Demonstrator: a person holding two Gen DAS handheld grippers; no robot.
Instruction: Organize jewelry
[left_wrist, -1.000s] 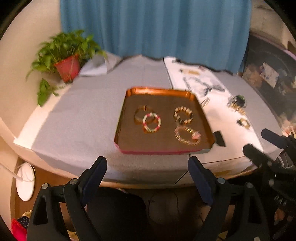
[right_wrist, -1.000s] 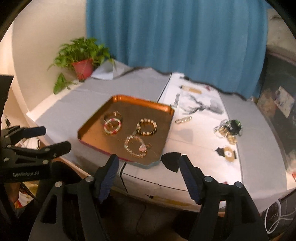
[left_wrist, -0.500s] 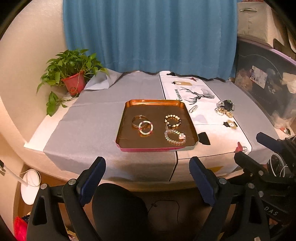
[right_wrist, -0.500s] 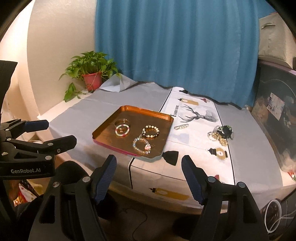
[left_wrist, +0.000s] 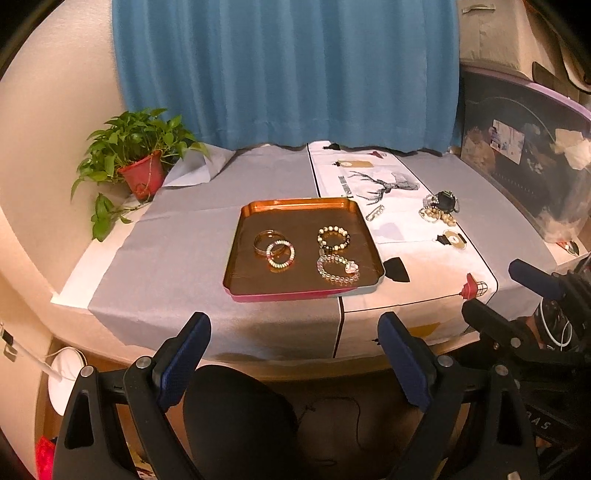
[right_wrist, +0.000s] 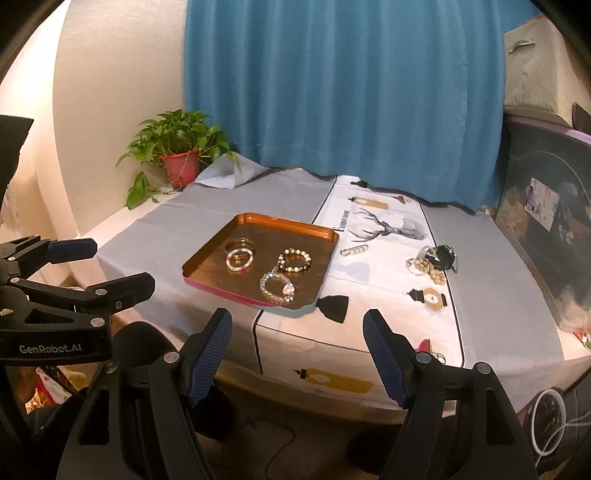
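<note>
A copper tray sits mid-table and holds several bracelets: a gold bangle overlapped by a pink-and-white beaded one, a dark-and-cream beaded one, and a clear crystal one. More jewelry lies on the white runner: a bar clip and a heap of beads. My left gripper and my right gripper hang open and empty in front of the table edge, well short of the tray.
A potted plant stands at the back left against a blue curtain. A dark storage box rises along the right side. A grey cloth covers the table. Below the edge are a dark round seat and cables.
Both grippers have drawn back from the table and risen slightly, so the tray and jewelry look smaller and farther. The jewelry has not moved.
</note>
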